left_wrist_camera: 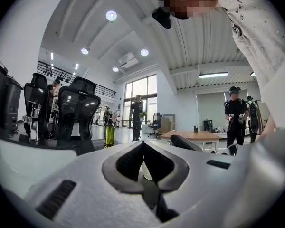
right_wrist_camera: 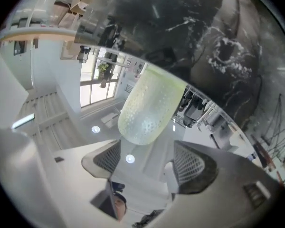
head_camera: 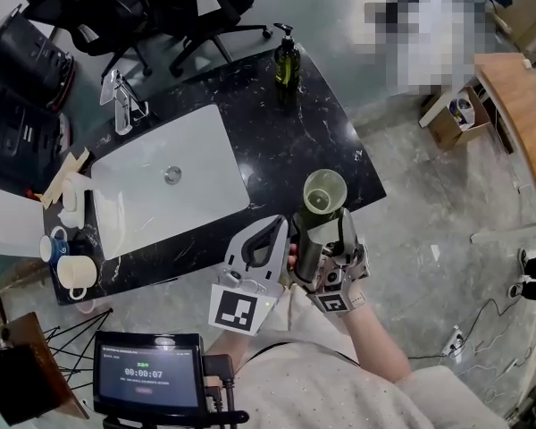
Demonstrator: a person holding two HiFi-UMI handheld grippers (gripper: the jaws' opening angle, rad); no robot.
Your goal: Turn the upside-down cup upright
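Note:
A pale green dimpled cup [head_camera: 324, 192] stands near the front right edge of the black marble counter [head_camera: 277, 123]. In the right gripper view the counter [right_wrist_camera: 180, 23] runs across the top and the cup [right_wrist_camera: 149, 110] shows its rounded closed end pointing away from it, so it looks mouth-down. My right gripper [head_camera: 324, 226] is rolled over and open, its jaws [right_wrist_camera: 147, 163] just short of the cup and touching nothing. My left gripper [head_camera: 277, 229] sits beside it, shut and empty [left_wrist_camera: 142, 146], with the cup [left_wrist_camera: 147, 171] glimpsed between its pads.
A white sink [head_camera: 161, 181] with a faucet [head_camera: 121, 101] fills the counter's left half. A soap bottle [head_camera: 287, 58] stands at the far edge, mugs [head_camera: 71, 271] at the near left corner. Office chairs [head_camera: 188, 7] lie beyond; a screen [head_camera: 147, 374] is below left.

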